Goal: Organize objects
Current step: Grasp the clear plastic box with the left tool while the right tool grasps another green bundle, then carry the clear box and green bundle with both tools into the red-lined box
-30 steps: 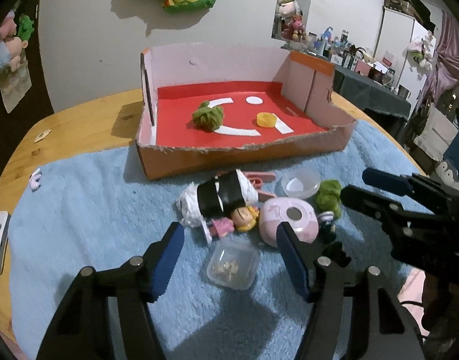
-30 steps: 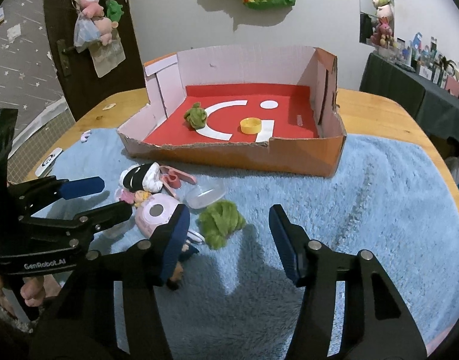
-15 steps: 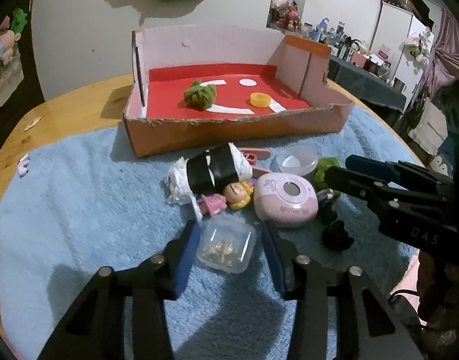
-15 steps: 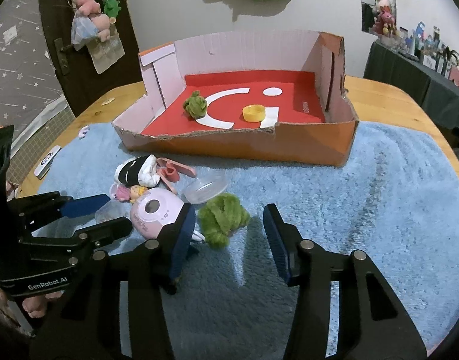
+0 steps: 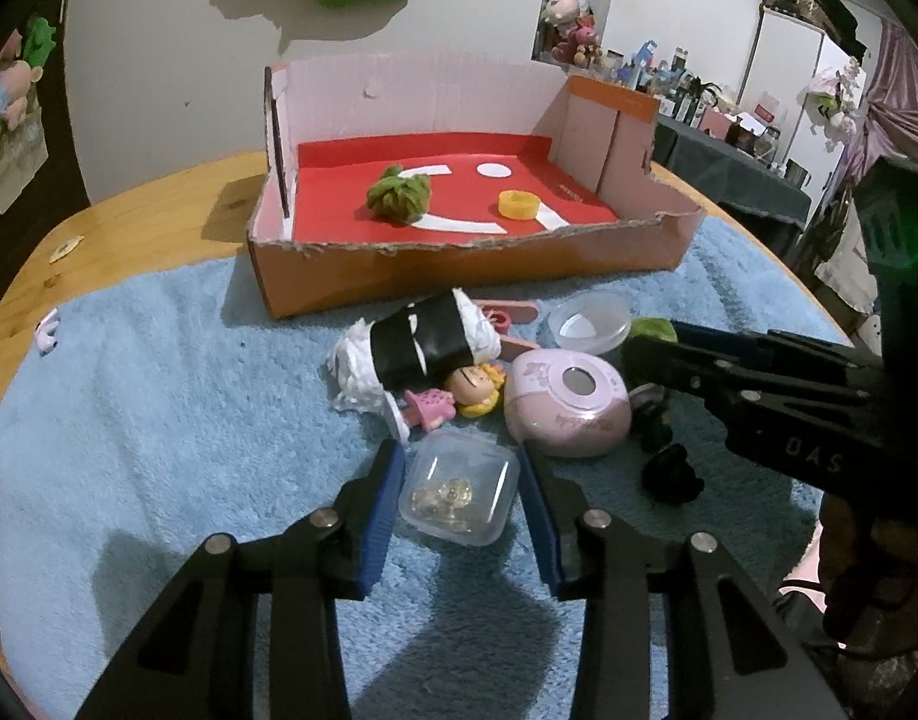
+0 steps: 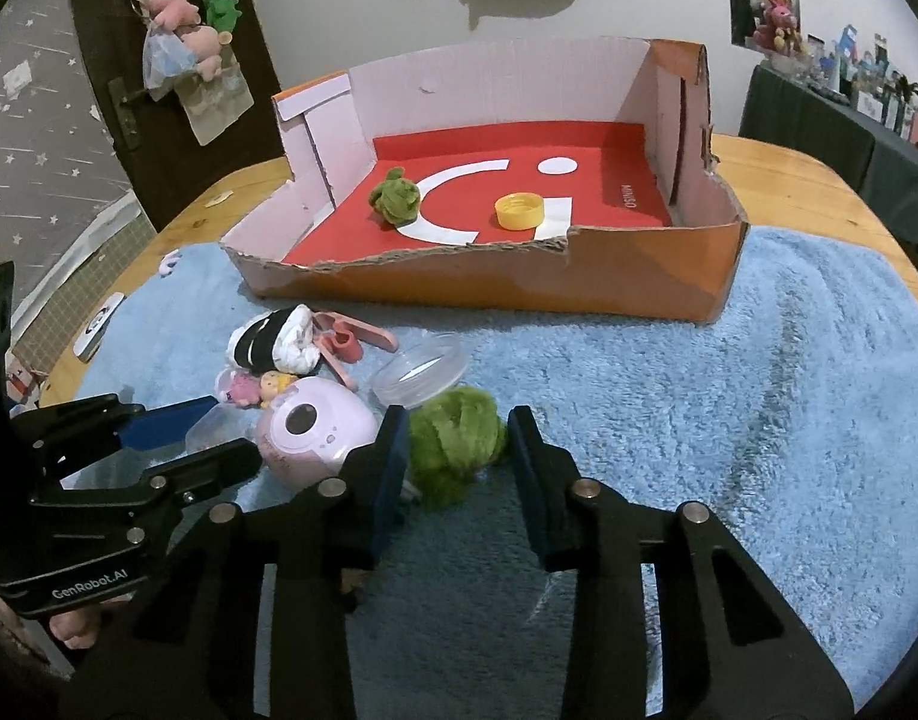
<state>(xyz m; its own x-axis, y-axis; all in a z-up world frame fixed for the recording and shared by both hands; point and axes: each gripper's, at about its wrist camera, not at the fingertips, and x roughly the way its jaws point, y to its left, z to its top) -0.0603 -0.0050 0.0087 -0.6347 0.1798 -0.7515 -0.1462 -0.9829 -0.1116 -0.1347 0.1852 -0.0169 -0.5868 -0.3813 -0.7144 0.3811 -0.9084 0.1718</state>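
Blue fingers [image 6: 393,468] clamping green pompom [image 6: 456,444]

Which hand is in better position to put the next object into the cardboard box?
Right. The right gripper is shut on the green pompom; the box stands just ahead.

Both wrist fisheyes looked steeply down along their own fingers, close over the blue towel [image 5: 159,420], facing the cardboard box [image 5: 459,276] and the wall behind. The left view sat leftward, catching the right gripper [image 5: 657,354] at its right edge; the right view caught the left gripper [image 6: 219,432] at its left. Shared: box, toy pile, towel.
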